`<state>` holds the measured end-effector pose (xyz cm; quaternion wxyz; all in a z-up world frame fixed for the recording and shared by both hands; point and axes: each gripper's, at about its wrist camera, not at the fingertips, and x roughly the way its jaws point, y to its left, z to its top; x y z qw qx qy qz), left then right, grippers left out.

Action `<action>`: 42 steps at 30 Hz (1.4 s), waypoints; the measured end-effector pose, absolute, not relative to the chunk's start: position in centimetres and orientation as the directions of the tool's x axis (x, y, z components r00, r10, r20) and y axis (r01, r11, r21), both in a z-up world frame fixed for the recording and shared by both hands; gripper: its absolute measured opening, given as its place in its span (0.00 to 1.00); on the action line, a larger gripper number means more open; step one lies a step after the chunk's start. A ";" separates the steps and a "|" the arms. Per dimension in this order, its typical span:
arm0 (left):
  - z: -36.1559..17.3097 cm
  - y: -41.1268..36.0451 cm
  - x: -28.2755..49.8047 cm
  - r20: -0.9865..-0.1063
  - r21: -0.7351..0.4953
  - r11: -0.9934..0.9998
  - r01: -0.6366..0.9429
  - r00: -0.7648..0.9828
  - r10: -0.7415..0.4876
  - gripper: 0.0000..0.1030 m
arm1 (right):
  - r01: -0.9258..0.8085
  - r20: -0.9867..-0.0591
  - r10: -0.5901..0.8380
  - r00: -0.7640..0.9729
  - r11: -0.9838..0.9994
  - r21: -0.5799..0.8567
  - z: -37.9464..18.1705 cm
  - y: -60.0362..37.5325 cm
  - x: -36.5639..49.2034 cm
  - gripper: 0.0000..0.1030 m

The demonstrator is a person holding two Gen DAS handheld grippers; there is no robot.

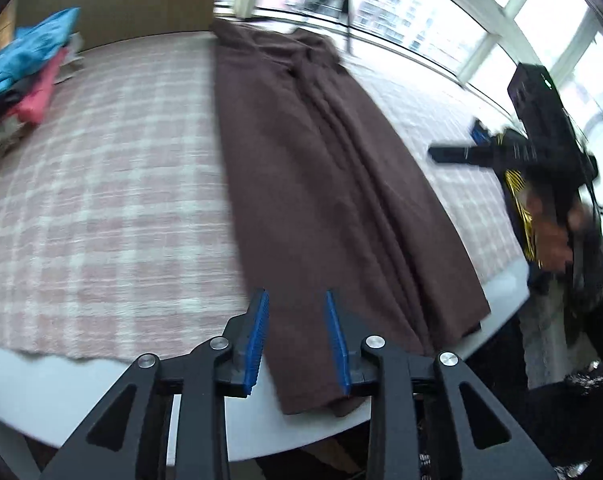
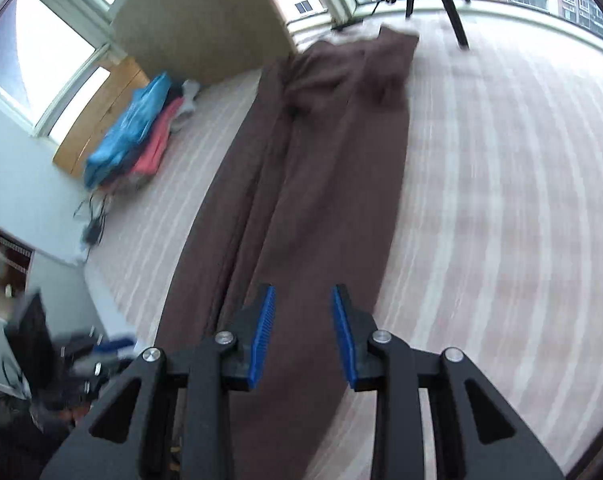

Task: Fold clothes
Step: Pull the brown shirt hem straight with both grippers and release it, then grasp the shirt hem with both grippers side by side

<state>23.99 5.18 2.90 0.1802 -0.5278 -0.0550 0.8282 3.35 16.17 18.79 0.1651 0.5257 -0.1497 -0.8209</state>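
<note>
A bed [image 1: 101, 200] under a pink-and-white plaid cover carries a long brown garment [image 1: 321, 184] lying lengthwise, with a stack of folded clothes [image 1: 25, 68] at its far left corner.

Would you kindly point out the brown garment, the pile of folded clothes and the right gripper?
brown garment [image 2: 321, 184]: right wrist view, mid-length.
pile of folded clothes [image 2: 137, 128]: right wrist view, blue top.
right gripper [image 2: 303, 334]: right wrist view, between fingertips.

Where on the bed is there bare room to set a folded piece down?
Bare plaid bedcover lies between the long brown garment and the stacked blue and pink clothes; more lies right of the garment. The stack's corner is crowded.
</note>
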 end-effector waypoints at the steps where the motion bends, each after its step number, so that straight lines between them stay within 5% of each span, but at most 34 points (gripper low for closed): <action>1: 2.5 5.9 24.1 -0.856 -0.277 -0.920 -0.277 -0.364 0.367 0.27 | 0.120 -0.826 -0.402 -0.395 -0.914 0.388 18.4 14.8 5.1 0.29; 7: 0.8 7.9 25.6 -0.862 -0.210 -0.867 -0.451 -0.334 0.382 0.30 | 0.104 -0.893 -0.257 -0.369 -0.967 0.234 16.4 10.4 11.4 0.29; 10: 1.6 6.3 26.1 -0.852 -0.238 -0.862 -0.448 -0.329 0.407 0.34 | -0.006 -0.874 -0.267 -0.405 -0.955 0.295 18.0 12.2 13.9 0.29; 12: 2.1 4.3 26.4 -0.847 -0.278 -0.874 -0.398 -0.329 0.419 0.45 | -0.087 -0.866 -0.243 -0.436 -0.947 0.310 18.1 13.9 15.3 0.47; 14: 1.8 2.6 26.1 -0.851 -0.311 -0.888 -0.338 -0.318 0.419 0.48 | -0.150 -0.866 -0.233 -0.442 -0.933 0.328 17.8 15.1 16.1 0.50; 26: 0.2 4.7 26.4 -0.863 -0.362 -0.869 -0.338 -0.232 0.450 0.45 | -0.102 -0.899 -0.275 -0.342 -0.940 0.326 14.6 12.8 15.7 0.50; 29: 0.3 4.5 26.4 -0.859 -0.367 -0.874 -0.318 -0.244 0.450 0.30 | -0.081 -0.885 -0.346 -0.311 -0.918 0.388 14.5 12.1 15.5 0.50; 31: 0.6 4.0 26.5 -0.850 -0.373 -0.876 -0.304 -0.266 0.455 0.18 | -0.073 -0.883 -0.360 -0.301 -0.915 0.398 14.5 11.6 15.4 0.42; 32: 0.8 3.7 26.5 -0.840 -0.389 -0.872 -0.298 -0.273 0.468 0.11 | -0.071 -0.886 -0.356 -0.296 -0.917 0.392 14.5 11.4 15.2 0.25; 33: 1.1 3.3 26.4 -0.830 -0.405 -0.865 -0.298 -0.278 0.484 0.08 | -0.079 -0.881 -0.376 -0.289 -0.907 0.413 14.4 11.5 15.1 0.18; 42: 9.1 0.8 22.3 -0.661 -0.565 -0.753 -0.337 -0.361 0.657 0.07 | -0.078 -0.726 -0.552 -0.410 -0.772 0.631 21.9 13.2 10.9 0.13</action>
